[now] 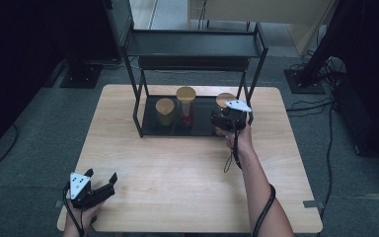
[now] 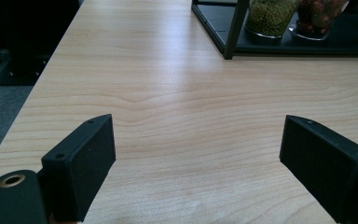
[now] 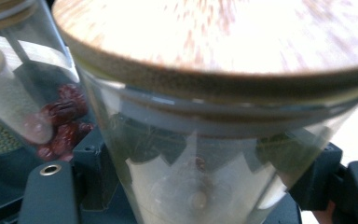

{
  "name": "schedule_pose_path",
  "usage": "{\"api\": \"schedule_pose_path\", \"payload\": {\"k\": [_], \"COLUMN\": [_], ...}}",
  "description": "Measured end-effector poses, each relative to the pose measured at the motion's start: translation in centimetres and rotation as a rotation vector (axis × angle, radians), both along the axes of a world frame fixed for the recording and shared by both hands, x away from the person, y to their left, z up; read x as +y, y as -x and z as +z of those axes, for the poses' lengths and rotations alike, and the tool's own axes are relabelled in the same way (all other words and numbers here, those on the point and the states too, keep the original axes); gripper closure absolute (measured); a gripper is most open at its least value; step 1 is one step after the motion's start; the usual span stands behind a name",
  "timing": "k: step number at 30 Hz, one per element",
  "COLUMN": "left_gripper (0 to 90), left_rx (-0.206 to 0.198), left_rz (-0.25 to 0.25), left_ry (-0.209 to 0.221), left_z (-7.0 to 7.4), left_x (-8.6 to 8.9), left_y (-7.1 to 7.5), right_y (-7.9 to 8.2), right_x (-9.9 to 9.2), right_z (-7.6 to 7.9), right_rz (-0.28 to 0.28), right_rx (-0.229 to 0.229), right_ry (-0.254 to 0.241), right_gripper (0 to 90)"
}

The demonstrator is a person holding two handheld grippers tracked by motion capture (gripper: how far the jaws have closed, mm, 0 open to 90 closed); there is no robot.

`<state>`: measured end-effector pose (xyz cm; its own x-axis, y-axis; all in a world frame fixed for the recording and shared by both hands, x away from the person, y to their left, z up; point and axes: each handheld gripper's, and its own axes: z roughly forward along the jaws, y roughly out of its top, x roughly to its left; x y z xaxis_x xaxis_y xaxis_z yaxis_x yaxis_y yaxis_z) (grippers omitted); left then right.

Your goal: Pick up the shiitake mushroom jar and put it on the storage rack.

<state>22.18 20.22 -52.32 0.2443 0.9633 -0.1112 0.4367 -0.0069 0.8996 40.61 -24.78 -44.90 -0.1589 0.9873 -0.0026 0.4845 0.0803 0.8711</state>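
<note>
Right gripper (image 1: 225,120): squeezed tight around the glass jar (image 3: 214,154) with a wooden lid.
Jar: at the right end of the black rack (image 1: 140,106), beside 2 other jars.
Left gripper (image 2: 196,154): jaws wide apart, holding nothing, well in front of the rack.

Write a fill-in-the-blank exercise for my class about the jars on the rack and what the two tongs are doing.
1. The right tongs are shut on a glass jar with a ____ lid.
2. The left tongs hang over the table with nothing between the jaws, which stand ____.
3. The middle jar holds ____ fruit.
4. The jars stand on the black rack's ____ shelf.

Missing words: wooden; open; red; bottom
</note>
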Motion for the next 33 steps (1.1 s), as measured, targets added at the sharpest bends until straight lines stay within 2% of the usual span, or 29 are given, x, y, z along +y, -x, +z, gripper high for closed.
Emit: {"api": "schedule_pose_path", "payload": {"k": [11, 22, 33], "left_gripper": [10.6, 10.6, 10.6], "left_rx": [0.004, 0.005, -0.002], "left_rz": [0.000, -0.001, 0.004], "left_ry": [0.004, 0.008, 0.002], "left_z": [0.0, 0.0, 0.0], "left_x": [0.0, 0.1, 0.0], "left_y": [0.0, -0.1, 0.0], "right_y": [-1.5, -2.8, -3.3], "right_x": [-0.2, 0.6, 1.2], "right_z": [-0.7, -1.2, -1.4], "right_rz": [-0.024, -0.042, -0.044], "right_rx": [0.003, -0.008, -0.008], "right_ry": [-0.008, 0.003, 0.004], "right_gripper": [24.6, 24.6, 24.6]}}
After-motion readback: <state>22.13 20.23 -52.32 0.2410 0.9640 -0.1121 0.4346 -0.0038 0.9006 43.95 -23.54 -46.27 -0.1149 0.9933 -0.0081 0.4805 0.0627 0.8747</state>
